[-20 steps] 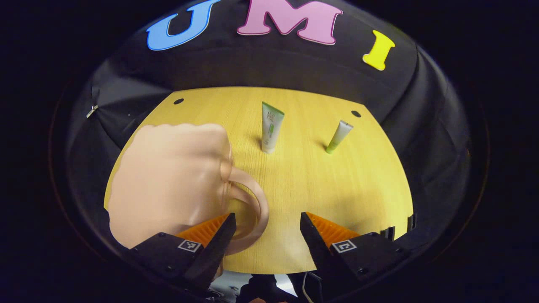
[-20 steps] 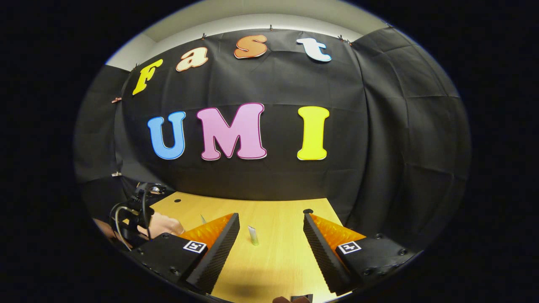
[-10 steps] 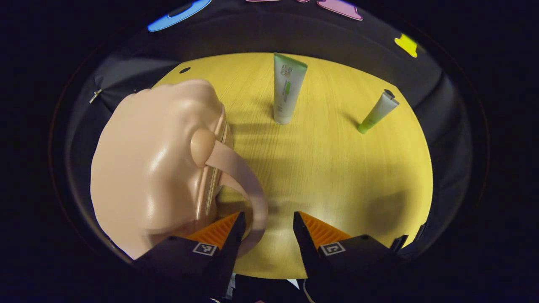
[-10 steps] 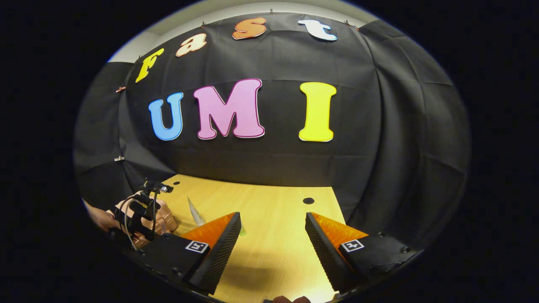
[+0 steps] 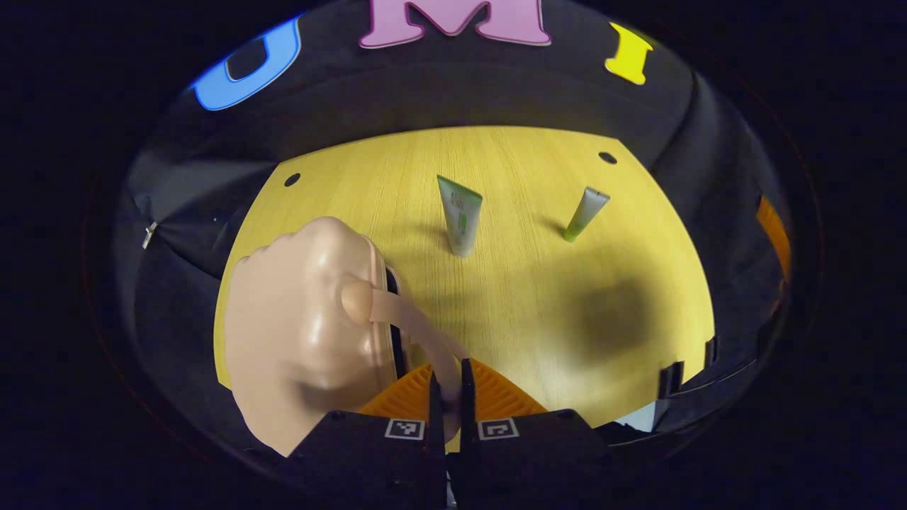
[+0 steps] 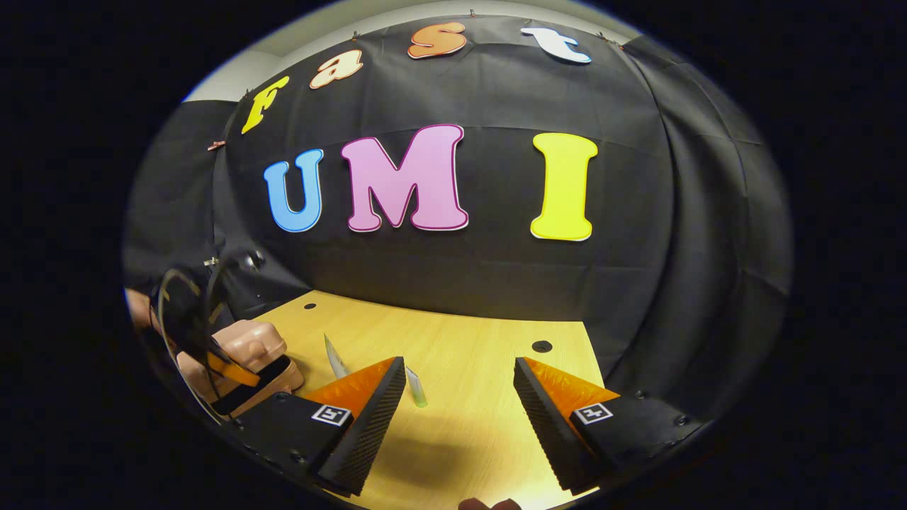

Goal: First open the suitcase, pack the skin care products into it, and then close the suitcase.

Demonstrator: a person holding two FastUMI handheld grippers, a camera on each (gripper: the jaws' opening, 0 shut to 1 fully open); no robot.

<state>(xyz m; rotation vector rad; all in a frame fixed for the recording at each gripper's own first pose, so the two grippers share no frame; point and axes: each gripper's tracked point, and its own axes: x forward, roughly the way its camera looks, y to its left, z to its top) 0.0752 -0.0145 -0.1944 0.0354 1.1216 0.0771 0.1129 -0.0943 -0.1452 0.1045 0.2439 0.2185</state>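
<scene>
At the near left of the table [image 5: 538, 297], the pink suitcase [image 5: 305, 333] shows a dark gap at its seam, and the left gripper [image 5: 448, 397] pinches its handle [image 5: 418, 333]. Lifting steadily along the hinge arc, without twisting the strap, should open it fully. Farther right stand the large tube [image 5: 460, 223] and small tube [image 5: 585, 212]; the right gripper [image 6: 459, 411] hovers with fingers spread, empty.

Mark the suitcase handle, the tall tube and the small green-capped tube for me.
handle [image 5: 407, 322]: left gripper view, middle of the strap.
tall tube [image 5: 460, 223]: left gripper view, mid-body.
small tube [image 5: 585, 212]: left gripper view, mid-body.
</scene>
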